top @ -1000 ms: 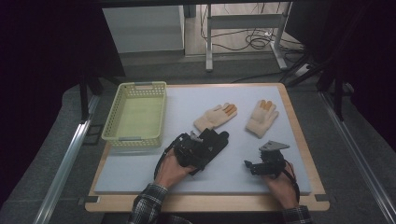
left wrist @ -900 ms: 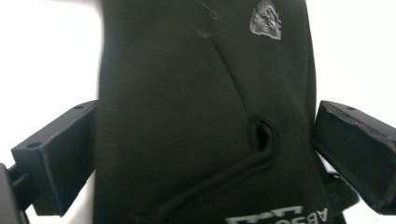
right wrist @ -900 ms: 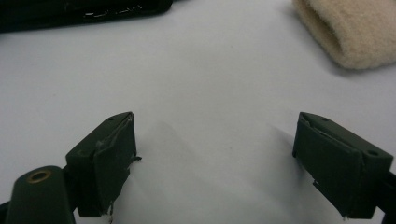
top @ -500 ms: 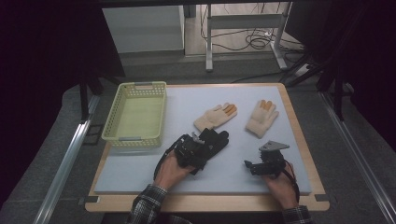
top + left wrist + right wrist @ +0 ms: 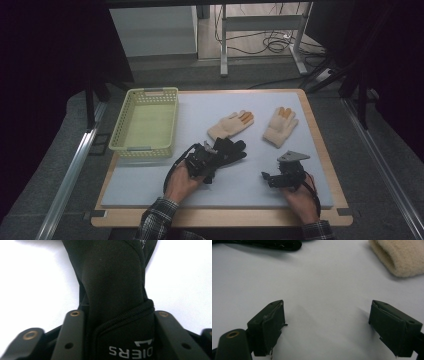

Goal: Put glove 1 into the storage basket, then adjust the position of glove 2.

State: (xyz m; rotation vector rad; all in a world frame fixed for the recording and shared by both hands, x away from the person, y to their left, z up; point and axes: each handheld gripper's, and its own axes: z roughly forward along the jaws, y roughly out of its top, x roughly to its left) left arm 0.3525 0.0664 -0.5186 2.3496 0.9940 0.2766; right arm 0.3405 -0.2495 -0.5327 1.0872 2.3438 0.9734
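Left claw [image 5: 220,152] clamped on black glove [image 5: 231,148], position unchanged on counter [image 5: 150,185] since earlier frames; right claw [image 5: 266,177] wide, empty.

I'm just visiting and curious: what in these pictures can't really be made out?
- Black glove: in the left gripper view the jaws cover its cuff and the lettering is cut off by the bottom edge.
- Left tool: in the high view, black against the glove, so its jaws can't be separated from the fabric.
- Cream glove: in the right gripper view only its cuff shows; the top edge cuts the rest.
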